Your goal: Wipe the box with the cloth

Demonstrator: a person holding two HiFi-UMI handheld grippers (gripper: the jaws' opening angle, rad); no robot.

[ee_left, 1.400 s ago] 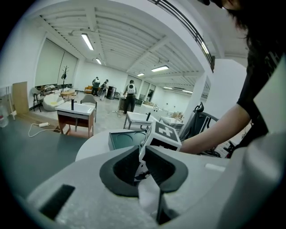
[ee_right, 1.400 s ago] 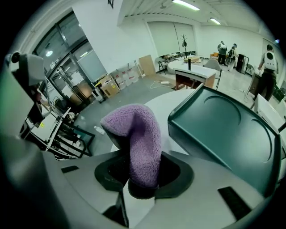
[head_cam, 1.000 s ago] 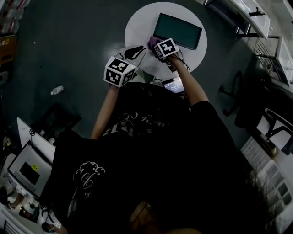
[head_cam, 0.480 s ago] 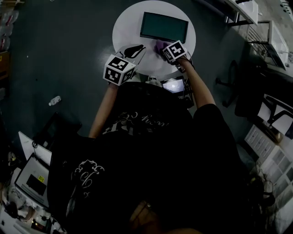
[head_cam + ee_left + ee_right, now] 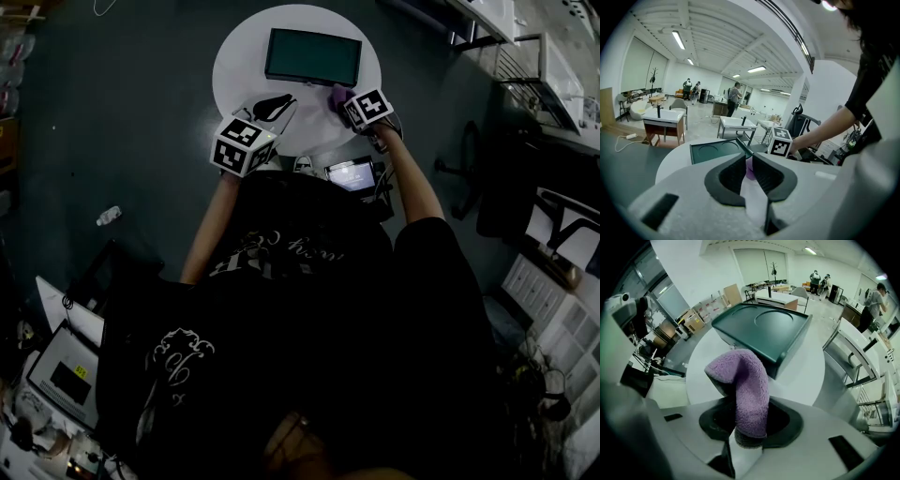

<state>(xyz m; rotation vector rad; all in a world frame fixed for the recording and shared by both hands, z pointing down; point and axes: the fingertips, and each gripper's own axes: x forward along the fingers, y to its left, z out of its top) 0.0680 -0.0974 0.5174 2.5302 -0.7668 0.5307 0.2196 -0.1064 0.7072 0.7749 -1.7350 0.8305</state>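
A dark green shallow box lies on the round white table. My right gripper is shut on a purple cloth, held at the right end of the box's near side. In the right gripper view the cloth stands up folded from the jaws, with the box just behind it. My left gripper hovers over the table's near edge, left of the cloth, shut with nothing in it. The left gripper view shows the box and cloth past its jaws.
A small lit screen sits below the table's near edge by my body. Dark floor surrounds the table. An office chair and shelving stand to the right. Desks and people stand far off in the room.
My right gripper has carried the cloth along the box's near side, from its left corner toward its right end. The left gripper has stayed by the table's near edge.
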